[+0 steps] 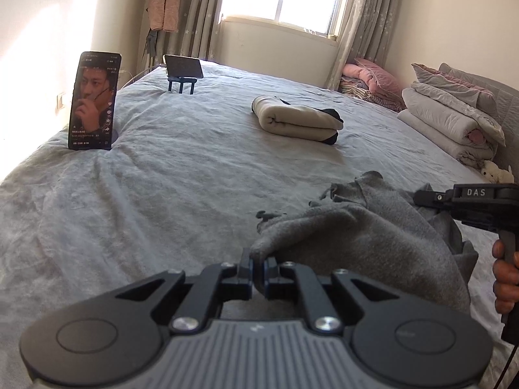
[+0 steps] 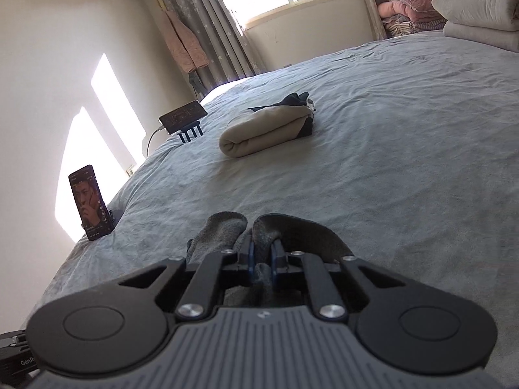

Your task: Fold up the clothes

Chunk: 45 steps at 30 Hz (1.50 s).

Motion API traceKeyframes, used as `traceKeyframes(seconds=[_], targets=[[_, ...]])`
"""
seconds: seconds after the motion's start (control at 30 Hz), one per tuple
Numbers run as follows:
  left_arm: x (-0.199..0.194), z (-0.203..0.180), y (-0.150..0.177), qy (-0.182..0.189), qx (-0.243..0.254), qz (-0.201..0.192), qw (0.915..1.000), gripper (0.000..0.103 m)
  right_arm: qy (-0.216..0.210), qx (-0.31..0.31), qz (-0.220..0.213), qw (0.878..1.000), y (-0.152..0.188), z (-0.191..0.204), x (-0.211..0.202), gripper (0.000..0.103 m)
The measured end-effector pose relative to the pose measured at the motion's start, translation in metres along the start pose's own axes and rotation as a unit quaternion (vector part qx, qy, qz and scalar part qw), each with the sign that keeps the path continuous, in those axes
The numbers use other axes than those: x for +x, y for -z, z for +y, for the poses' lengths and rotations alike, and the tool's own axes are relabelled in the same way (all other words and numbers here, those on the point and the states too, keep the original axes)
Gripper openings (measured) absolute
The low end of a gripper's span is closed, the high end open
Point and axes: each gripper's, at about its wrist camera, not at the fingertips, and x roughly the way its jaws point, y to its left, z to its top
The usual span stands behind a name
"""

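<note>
Left gripper (image 1: 258,267) and right gripper (image 2: 262,256) pinching fuzzy grey garment (image 1: 363,236), wrinkled bedsheet (image 1: 162,168)

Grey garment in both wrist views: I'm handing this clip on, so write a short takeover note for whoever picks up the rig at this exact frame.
Left gripper: shut on an edge of the grey garment, low over the bed.
Right gripper: shut on a bunched fold of the same garment, to the left gripper's right.
Garment: crumpled between the two grippers at the near side of the bed, not yet spread flat.
Done: a beige garment lies folded mid-bed, with a dark piece at its end.
Left: spread the grey one out, fold it, probably set it by the beige one.
Mind the upright phone at the bed's left edge.
</note>
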Motion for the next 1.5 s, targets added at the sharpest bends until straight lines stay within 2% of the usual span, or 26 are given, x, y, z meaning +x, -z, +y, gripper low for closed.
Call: traceKeyframes(seconds=[0.1, 0.17, 0.33, 0.5, 0.7, 0.8, 0.87, 0.97, 1.13, 1.3, 1.5], targets=[[-0.014, -0.001, -0.007, 0.008, 0.002, -0.034, 0.9994, 0.006, 0.012, -0.002, -0.028, 1.0, -0.004, -0.003, -0.023, 0.01], [-0.022, -0.001, -0.01, 0.026, 0.003, -0.054, 0.9982, 0.006, 0.021, -0.005, -0.04, 0.999, -0.005, -0.006, -0.037, 0.009], [-0.038, -0.004, -0.008, 0.098, 0.03, -0.092, 0.9905, 0.006, 0.038, -0.016, -0.02, 0.999, -0.001, -0.015, -0.055, 0.009], [-0.049, -0.013, 0.007, 0.167, 0.091, -0.111, 0.9753, 0.006, 0.039, -0.031, 0.014, 0.999, 0.009, -0.024, -0.06, 0.011], [-0.063, -0.018, 0.022, 0.24, 0.134, -0.123, 0.9537, 0.006, 0.03, -0.042, 0.016, 0.999, 0.013, -0.03, -0.076, 0.021], [-0.066, -0.022, 0.029, 0.26, 0.148, -0.115, 0.9473, 0.006, 0.024, -0.065, 0.003, 0.998, 0.014, -0.026, -0.082, 0.041], [-0.066, -0.028, 0.035, 0.267, 0.161, -0.107, 0.9441, 0.006, 0.017, -0.081, -0.007, 0.997, 0.013, -0.022, -0.086, 0.042], [-0.066, -0.033, 0.044, 0.283, 0.175, -0.092, 0.9386, 0.006, -0.02, -0.084, -0.013, 0.996, 0.013, -0.015, -0.088, 0.042], [-0.071, -0.04, 0.055, 0.309, 0.197, -0.071, 0.9277, 0.006, -0.079, -0.082, 0.015, 0.993, 0.018, -0.001, -0.071, 0.042], [-0.075, -0.041, 0.067, 0.323, 0.22, -0.04, 0.9196, 0.006, -0.074, -0.101, 0.052, 0.991, 0.029, 0.009, -0.047, 0.042], [-0.074, -0.041, 0.083, 0.32, 0.237, -0.002, 0.9172, 0.006, -0.106, -0.084, 0.07, 0.988, 0.025, 0.017, -0.033, 0.046]])
